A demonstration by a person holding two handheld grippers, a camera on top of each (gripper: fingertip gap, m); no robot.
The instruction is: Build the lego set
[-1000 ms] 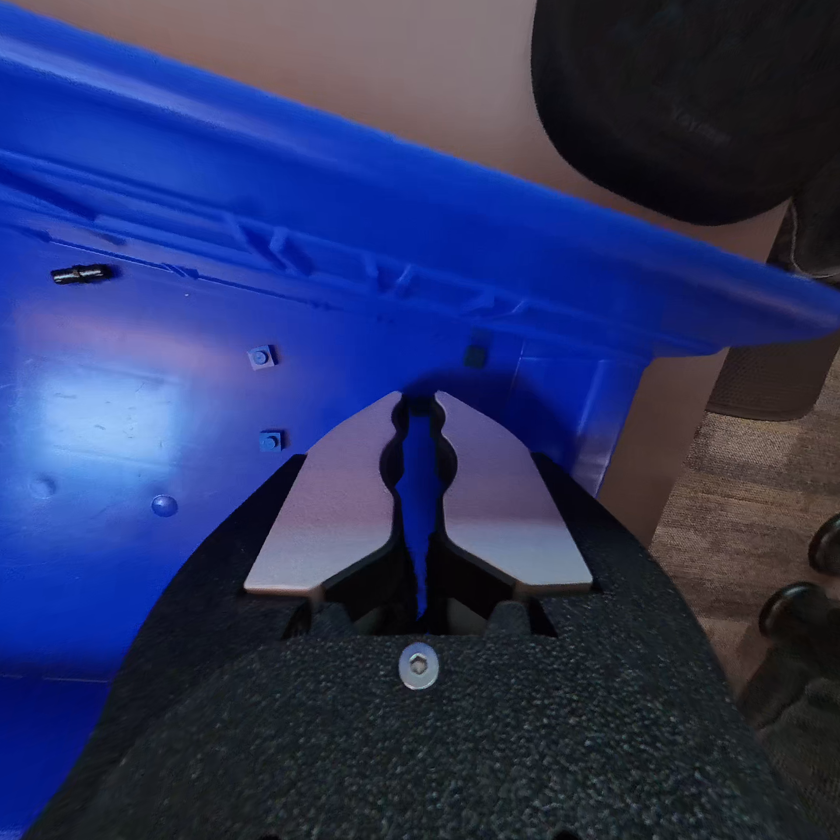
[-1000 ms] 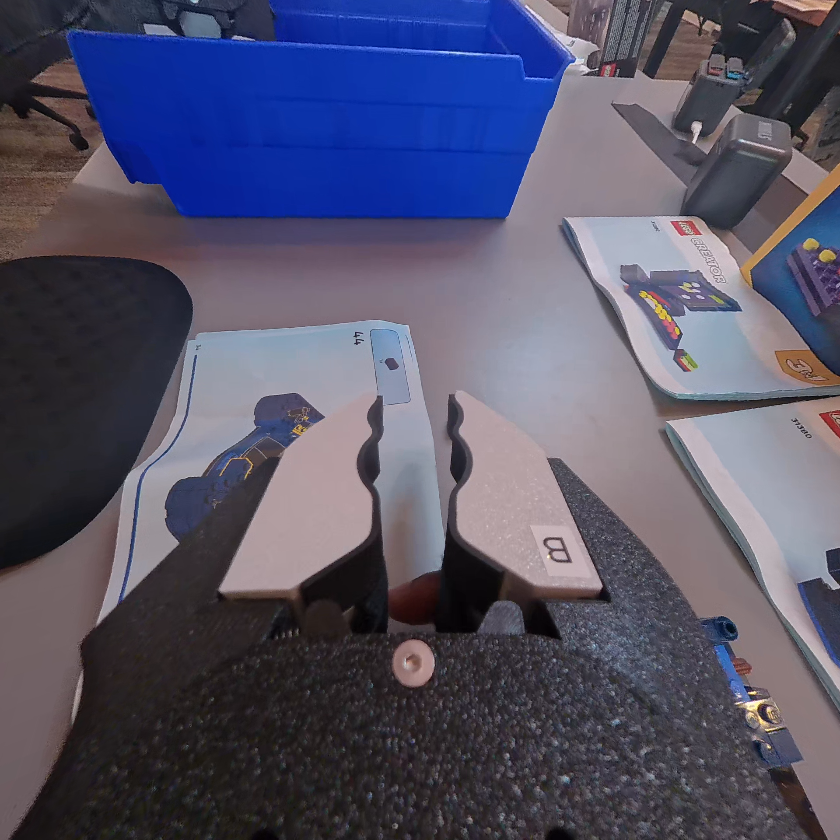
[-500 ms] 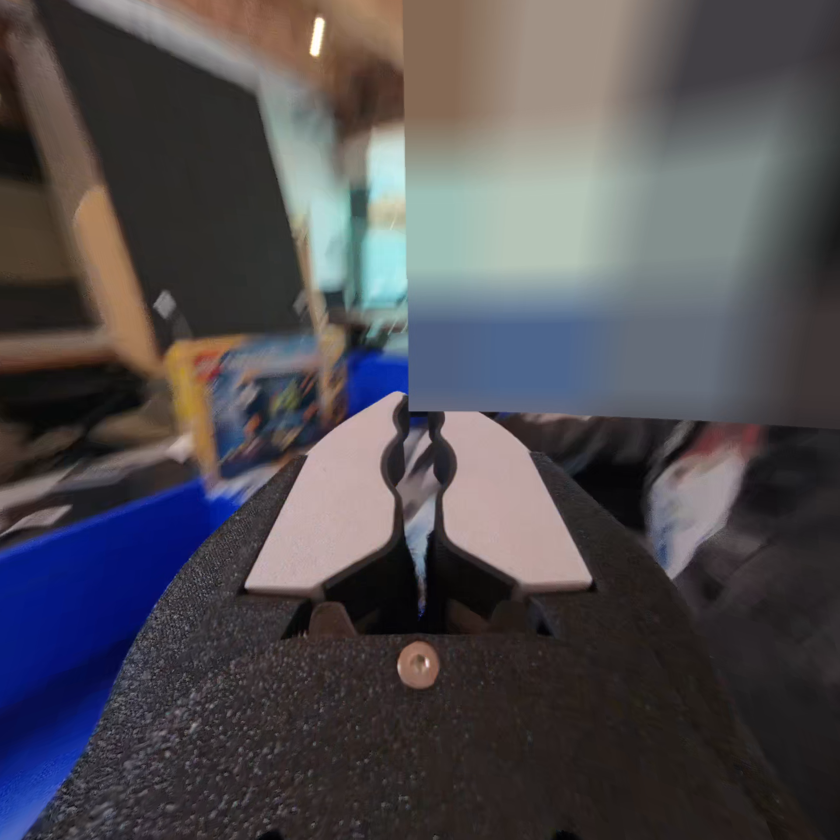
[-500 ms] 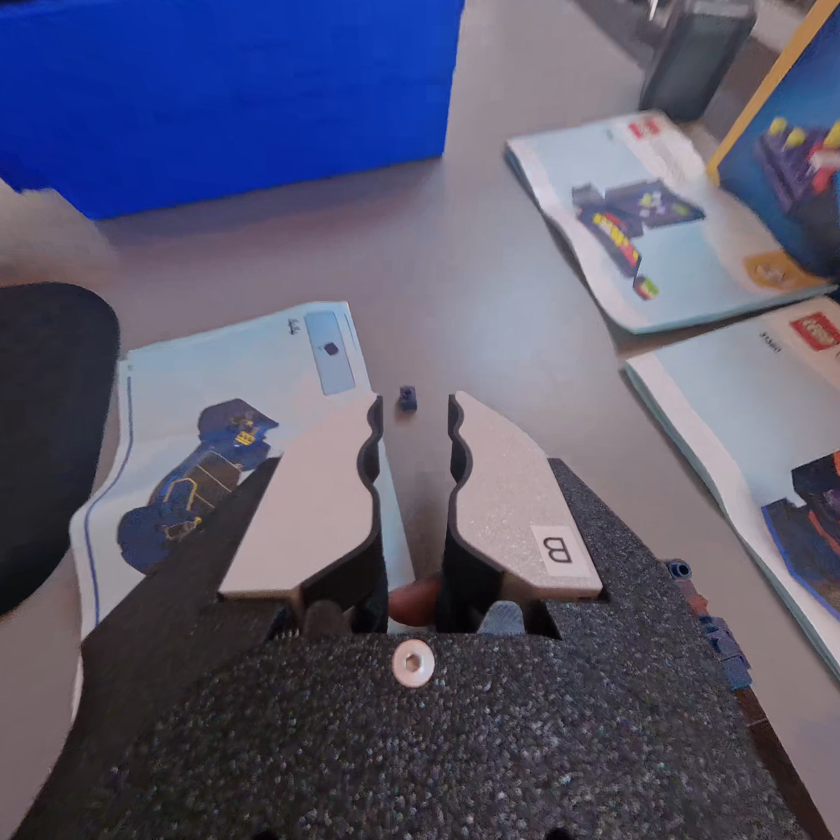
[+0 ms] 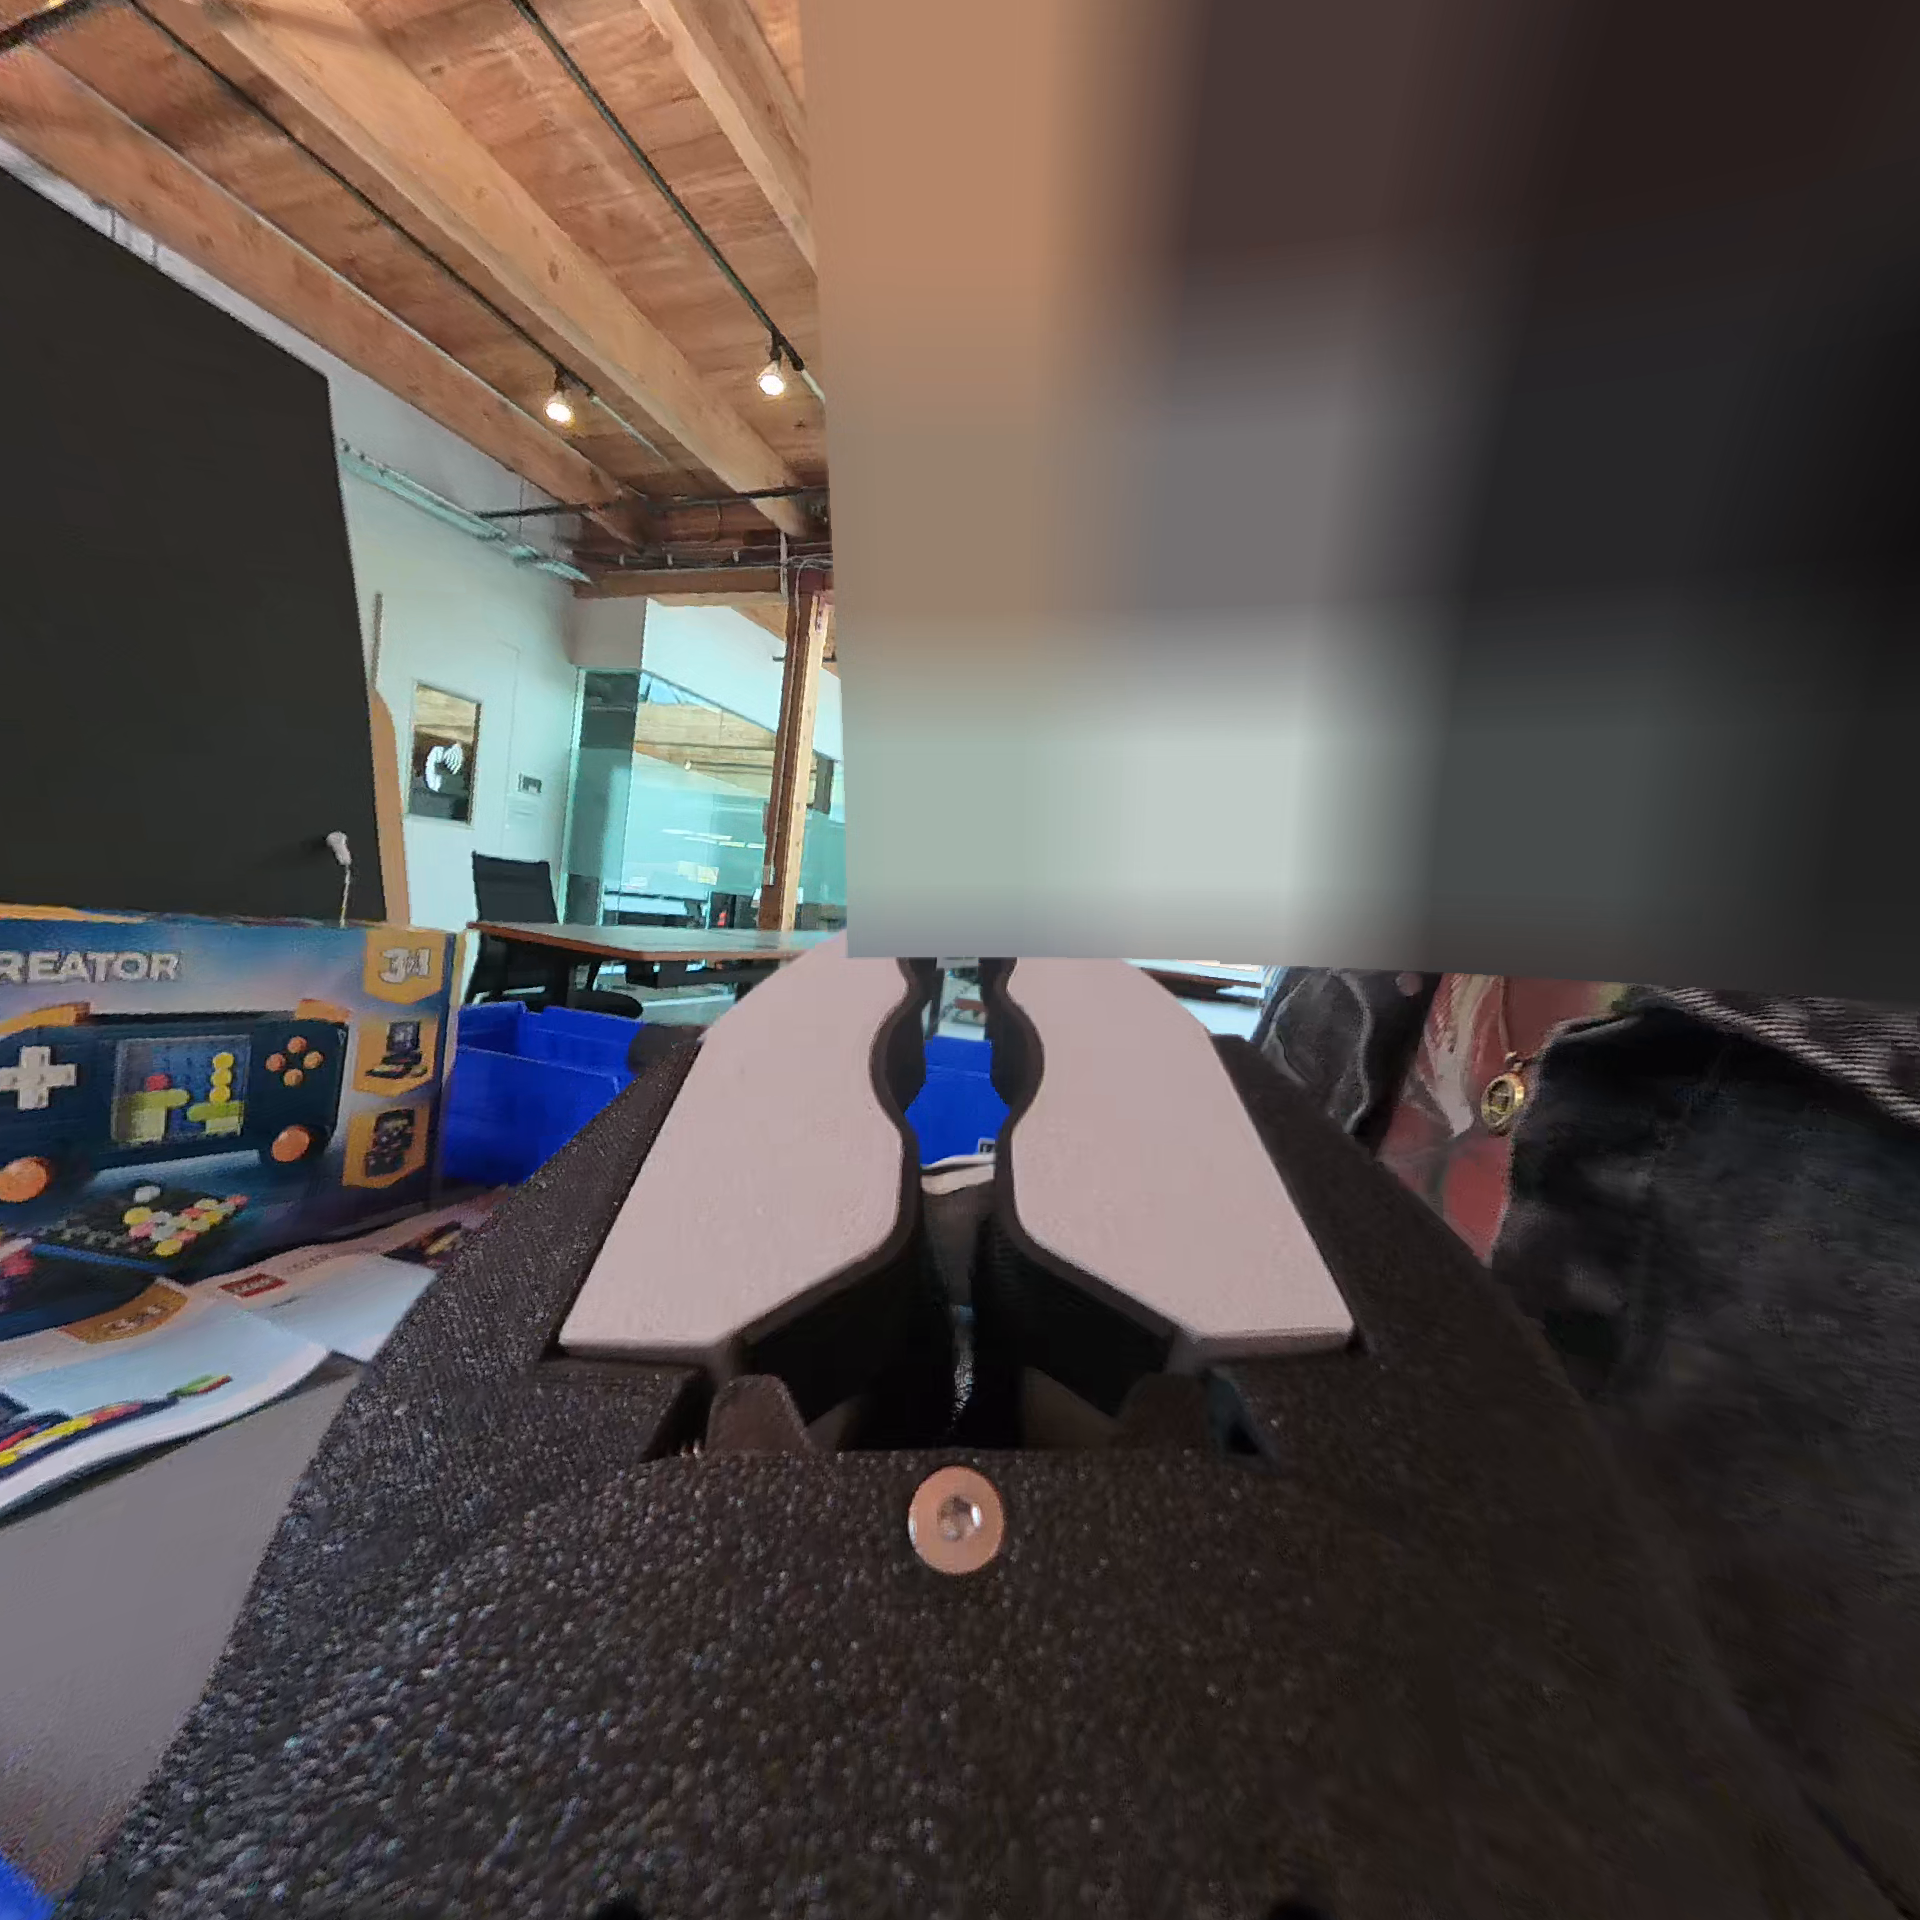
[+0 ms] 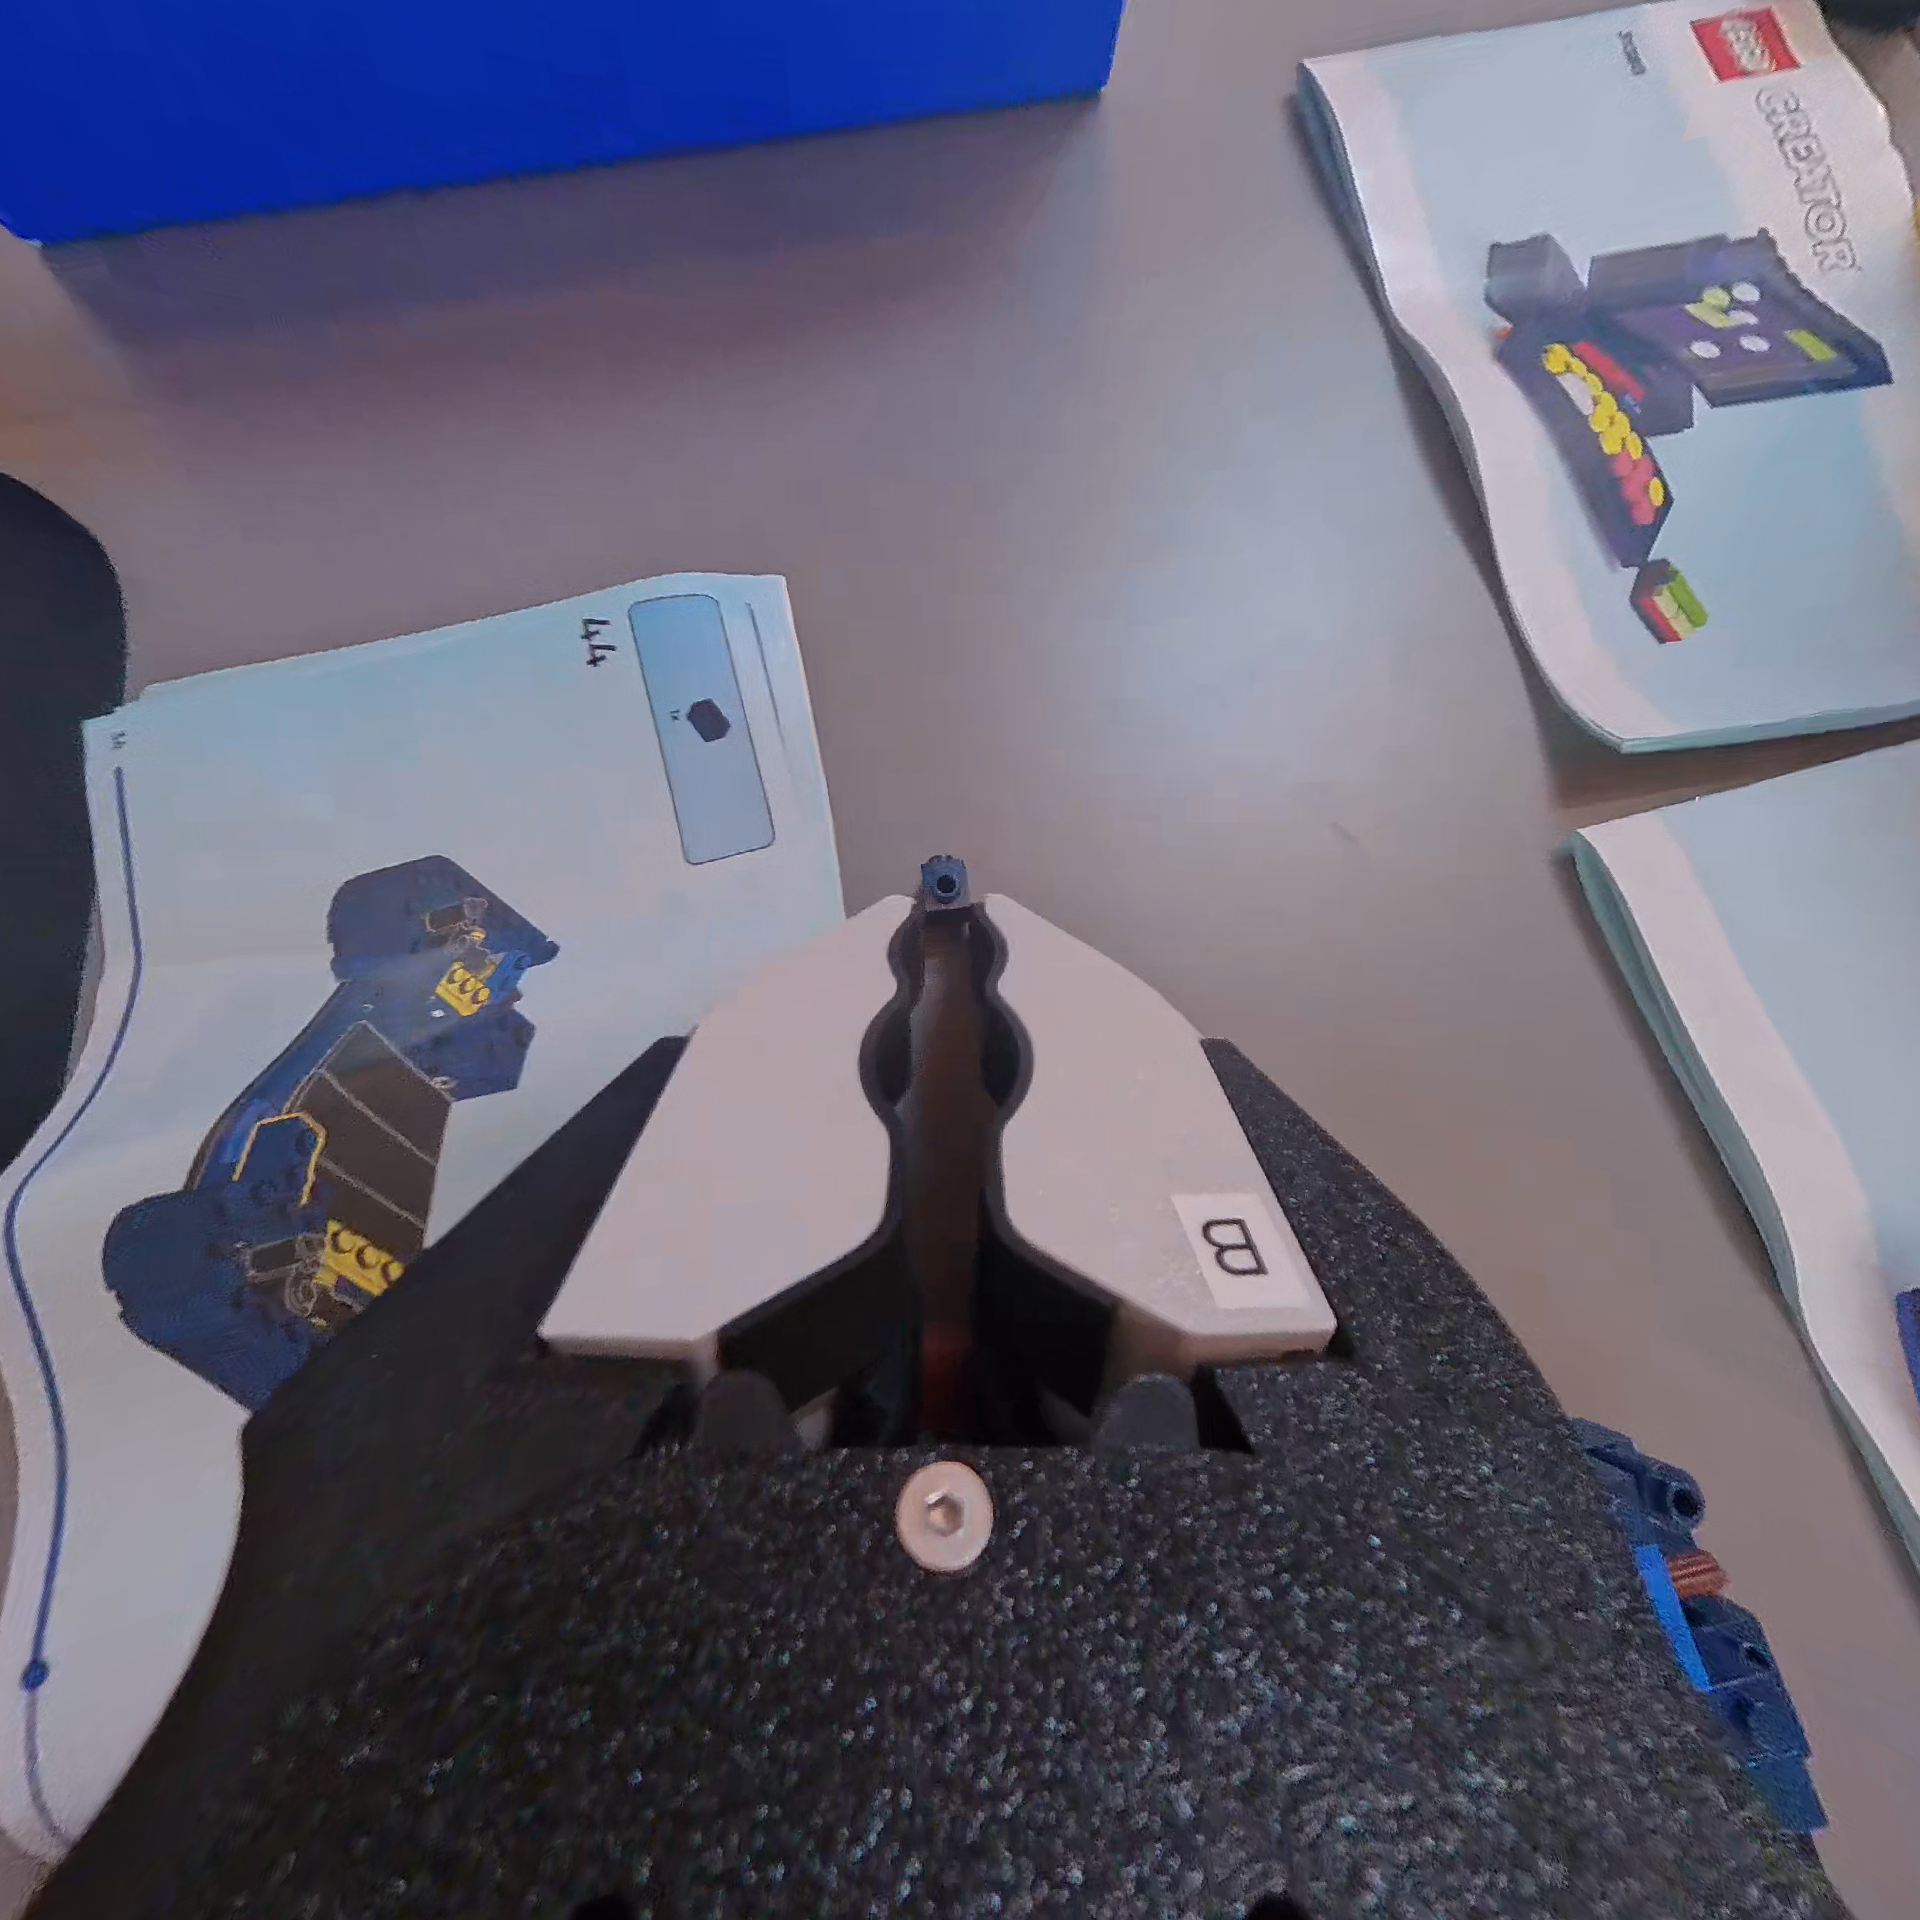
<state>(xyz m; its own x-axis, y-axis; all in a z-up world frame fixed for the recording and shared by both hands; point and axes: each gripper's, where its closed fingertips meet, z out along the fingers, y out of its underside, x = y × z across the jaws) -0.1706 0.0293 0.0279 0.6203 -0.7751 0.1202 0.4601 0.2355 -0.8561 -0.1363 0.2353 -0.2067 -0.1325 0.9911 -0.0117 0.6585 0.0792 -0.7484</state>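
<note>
My right gripper (image 6: 945, 914) is shut on a small dark blue brick (image 6: 943, 888). Its round stud end pokes out past the fingertips, low over the grey table (image 6: 1143, 520) beside the open instruction page (image 6: 416, 831). My left gripper (image 5: 958, 971) is raised and looks level across the room. Its fingers (image 5: 790, 1143) stand close together with a narrow slit through which a blue bin (image 5: 530, 1091) shows. The very tips lie at the edge of a blurred patch, so I cannot tell whether anything is pinched there.
A blue bin (image 6: 520, 94) stands at the back of the table. Two booklets (image 6: 1662, 364) (image 6: 1818, 1039) lie on the right. A partly built blue model (image 6: 1704, 1621) sits by my right gripper. A toy box (image 5: 208, 1070) stands to the left, and a person's dark jacket (image 5: 1714, 1351) is close on the right. The gap from one gripper's tips to the other's is roughly 30 centimetres.
My right gripper moved forward and down over the small brick and shut on it. My left gripper swung up out of the blue bin to look across the room, its narrow slit unchanged.
</note>
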